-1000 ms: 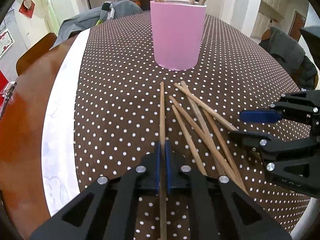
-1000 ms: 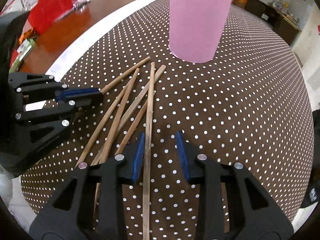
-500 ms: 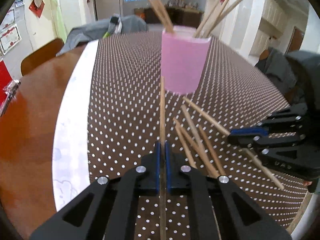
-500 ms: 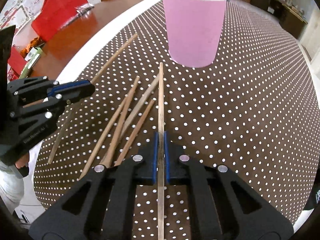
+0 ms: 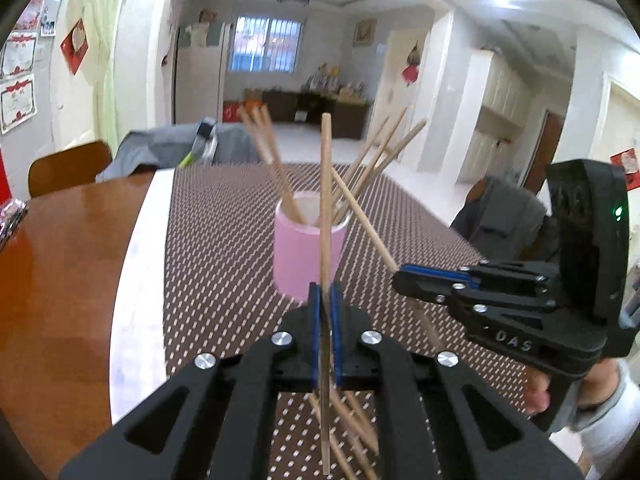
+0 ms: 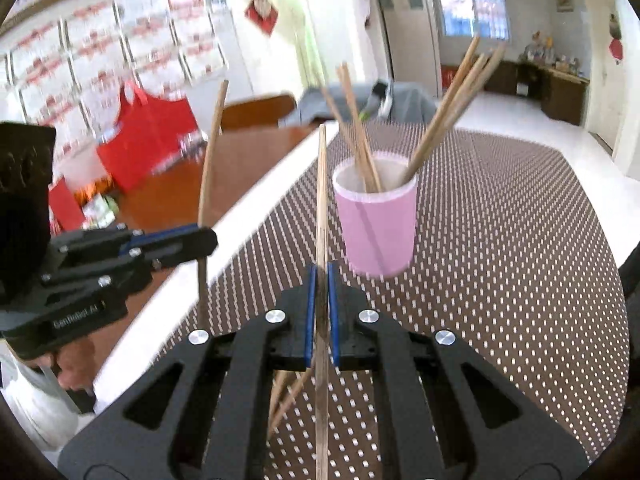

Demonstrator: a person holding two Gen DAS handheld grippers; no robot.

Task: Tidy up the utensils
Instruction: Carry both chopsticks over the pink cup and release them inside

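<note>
A pink cup (image 5: 308, 252) (image 6: 376, 232) stands on the brown dotted tablecloth (image 5: 224, 272) with several wooden chopsticks leaning in it. My left gripper (image 5: 325, 292) is shut on one chopstick (image 5: 325, 200), lifted off the table and pointing up in front of the cup. My right gripper (image 6: 321, 276) is shut on another chopstick (image 6: 321, 200), also raised just left of the cup. Each gripper shows in the other's view: the right gripper (image 5: 404, 278) at right, the left gripper (image 6: 208, 240) at left. Several loose chopsticks (image 5: 352, 432) (image 6: 288, 396) lie on the cloth below the fingers.
A bare wooden tabletop (image 5: 52, 272) and a white cloth strip (image 5: 136, 280) lie left of the dotted cloth. A red bag (image 6: 148, 140) sits on the table's far left. Chairs draped with grey clothing (image 5: 168, 148) (image 5: 504, 216) stand around the table.
The right gripper closed on a chopstick that lay between its open jaws. Both grippers rose from the table with their chopsticks and tilted up, so the room beyond the cup now shows.
</note>
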